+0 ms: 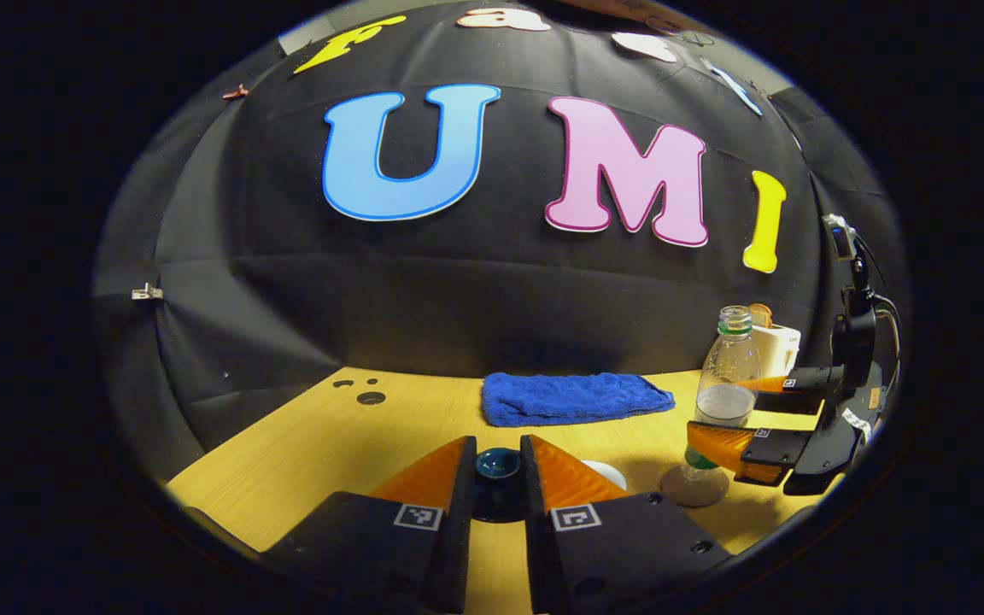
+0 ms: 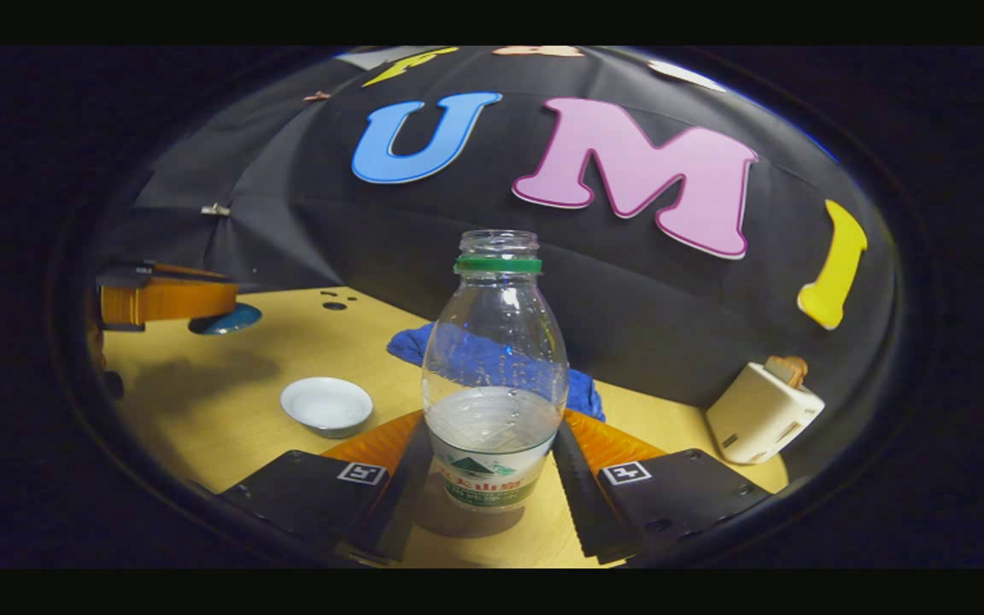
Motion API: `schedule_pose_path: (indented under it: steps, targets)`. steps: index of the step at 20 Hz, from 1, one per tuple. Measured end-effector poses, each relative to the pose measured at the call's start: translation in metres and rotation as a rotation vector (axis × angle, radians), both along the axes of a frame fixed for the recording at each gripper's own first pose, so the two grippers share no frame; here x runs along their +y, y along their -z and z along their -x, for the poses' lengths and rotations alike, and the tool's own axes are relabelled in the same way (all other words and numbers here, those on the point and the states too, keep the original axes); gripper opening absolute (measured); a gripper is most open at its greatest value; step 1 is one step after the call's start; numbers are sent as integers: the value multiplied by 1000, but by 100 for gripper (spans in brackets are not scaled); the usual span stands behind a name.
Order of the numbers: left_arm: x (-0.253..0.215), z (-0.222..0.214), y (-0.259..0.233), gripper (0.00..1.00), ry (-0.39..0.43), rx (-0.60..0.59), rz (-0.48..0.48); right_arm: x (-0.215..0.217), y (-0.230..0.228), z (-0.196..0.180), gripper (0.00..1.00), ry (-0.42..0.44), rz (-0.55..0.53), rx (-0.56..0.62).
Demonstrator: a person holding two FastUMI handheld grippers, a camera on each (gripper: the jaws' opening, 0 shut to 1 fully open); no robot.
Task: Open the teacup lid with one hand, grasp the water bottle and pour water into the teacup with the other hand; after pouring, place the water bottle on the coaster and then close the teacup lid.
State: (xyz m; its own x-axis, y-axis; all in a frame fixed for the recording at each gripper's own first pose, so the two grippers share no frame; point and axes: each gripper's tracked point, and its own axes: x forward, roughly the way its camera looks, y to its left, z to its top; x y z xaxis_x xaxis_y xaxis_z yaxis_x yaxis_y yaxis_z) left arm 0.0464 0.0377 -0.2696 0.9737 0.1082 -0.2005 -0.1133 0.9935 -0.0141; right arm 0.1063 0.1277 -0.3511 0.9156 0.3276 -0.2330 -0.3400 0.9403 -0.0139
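My left gripper [image 1: 497,465] is clamped on the dark teal teacup lid [image 1: 497,464], holding it up off the wooden table [image 1: 304,444]. In the right gripper view that lid [image 2: 227,319] hangs well to the side of the white teacup [image 2: 326,405], which sits uncovered; I cannot tell what is in it. My right gripper [image 2: 492,457] has its fingers spread on either side of the water bottle [image 2: 494,367], not pressing it. The clear, capless bottle stands upright on the round coaster [image 1: 694,487], water filling roughly its lower third. A folded blue towel [image 1: 573,398] lies behind, and a small white toaster [image 2: 761,412] stands off to the side.
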Motion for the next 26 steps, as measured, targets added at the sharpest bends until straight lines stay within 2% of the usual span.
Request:
schedule_pose_path:
  steps: [2, 3, 4, 5, 6, 12, 13, 14, 15, 18, 19, 21, 22, 23, 24, 26]
  targets:
    - [-9, -5, 3, 31, 12, 5, 10, 0, 0, 0, 76, 6, -57, 19]
    - [-12, -7, 4, 28, 15, 7, 18, -2, 1, -1, 76, 13, -67, 23]
    - [-15, -10, 5, 31, 17, 10, 24, -3, 2, 0, 76, 16, -74, 26]
    - [-17, -11, 7, 28, 18, 11, 26, -2, 4, 0, 76, 18, -83, 32]
    - [-18, -13, 7, 31, 19, 12, 25, -1, 3, 0, 76, 21, -95, 36]
    - [-31, -26, 12, 31, 36, 16, 24, -8, 8, 4, 76, 39, -167, 58]
    - [-34, -29, 15, 28, 40, 16, 26, -11, 9, 5, 77, 41, -177, 63]
    - [-37, -33, 16, 32, 44, 16, 27, -12, 10, 3, 79, 41, -181, 70]
    - [-41, -37, 18, 28, 48, 15, 26, -12, 13, 3, 80, 41, -178, 83]
    - [-51, -48, 24, 31, 63, 13, 21, -7, 26, 11, 81, 20, -185, 131]
    - [-55, -53, 27, 28, 68, 16, 17, -7, 27, 13, 82, 17, -187, 136]
    - [-60, -59, 35, 31, 76, 27, 16, -6, 34, 19, 84, 11, -191, 156]
    - [-63, -61, 41, 31, 78, 36, 19, -5, 37, 23, 94, 7, -201, 170]
    - [-65, -62, 45, 28, 77, 46, 24, -3, 40, 27, 94, 3, -213, 185]
    - [-67, -62, 51, 31, 77, 56, 30, -2, 41, 33, 100, 0, -227, 200]
    - [-69, -64, 59, 31, 74, 74, 35, 1, 49, 44, 100, -5, -260, 242]
